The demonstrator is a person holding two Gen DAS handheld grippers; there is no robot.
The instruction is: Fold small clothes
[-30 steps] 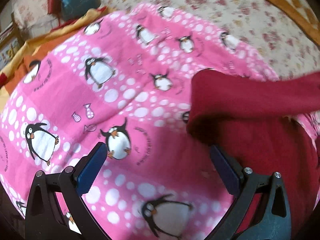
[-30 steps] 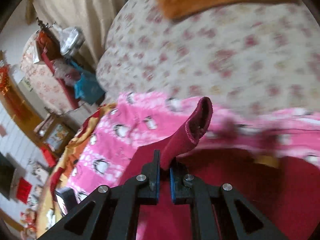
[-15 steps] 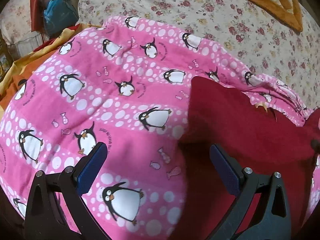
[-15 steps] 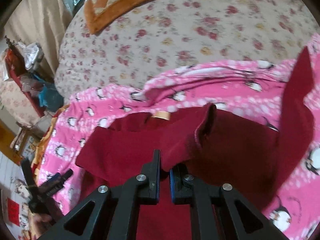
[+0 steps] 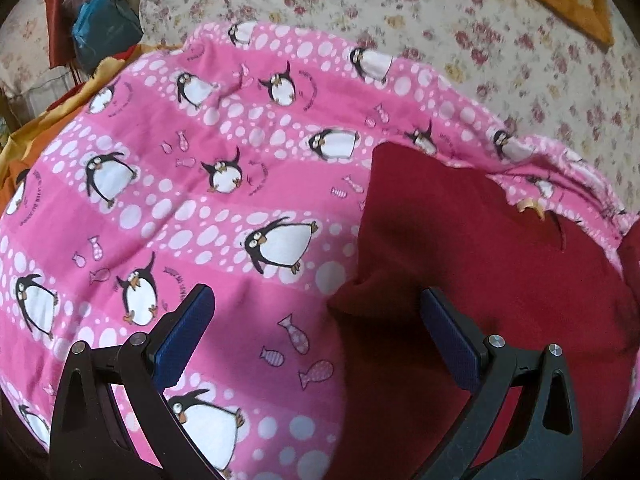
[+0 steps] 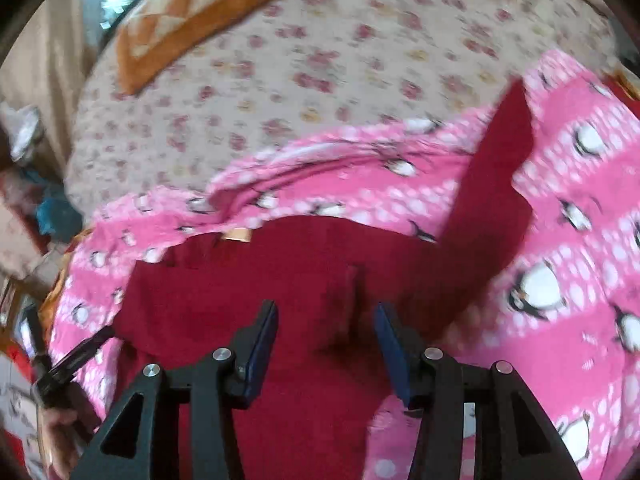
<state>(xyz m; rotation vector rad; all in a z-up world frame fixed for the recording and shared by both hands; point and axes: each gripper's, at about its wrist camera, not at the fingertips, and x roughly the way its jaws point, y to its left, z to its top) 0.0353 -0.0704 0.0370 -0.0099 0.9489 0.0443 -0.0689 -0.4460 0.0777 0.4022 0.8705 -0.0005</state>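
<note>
A dark red small garment [image 5: 472, 264] lies on a pink penguin-print blanket [image 5: 208, 208]. Its left sleeve is folded in over the body; the right sleeve [image 6: 500, 176] stretches out to the upper right. A tan neck label [image 6: 238, 235] shows at the collar. My left gripper [image 5: 316, 328] is open and empty, hovering over the garment's left edge. My right gripper [image 6: 326, 336] is open and empty just above the garment's body [image 6: 280, 280]. The left gripper also shows at the far left of the right wrist view [image 6: 60, 364].
The blanket lies on a floral bedsheet [image 6: 360, 40]. An orange patterned pillow [image 6: 192, 12] sits at the back. A blue bag [image 5: 104, 24] and orange-yellow cloth [image 5: 36, 136] lie off the blanket's left side.
My right gripper carried the red sleeve inward, laid it on the garment and opened, letting it go. The left gripper stayed open near the garment's left edge.
</note>
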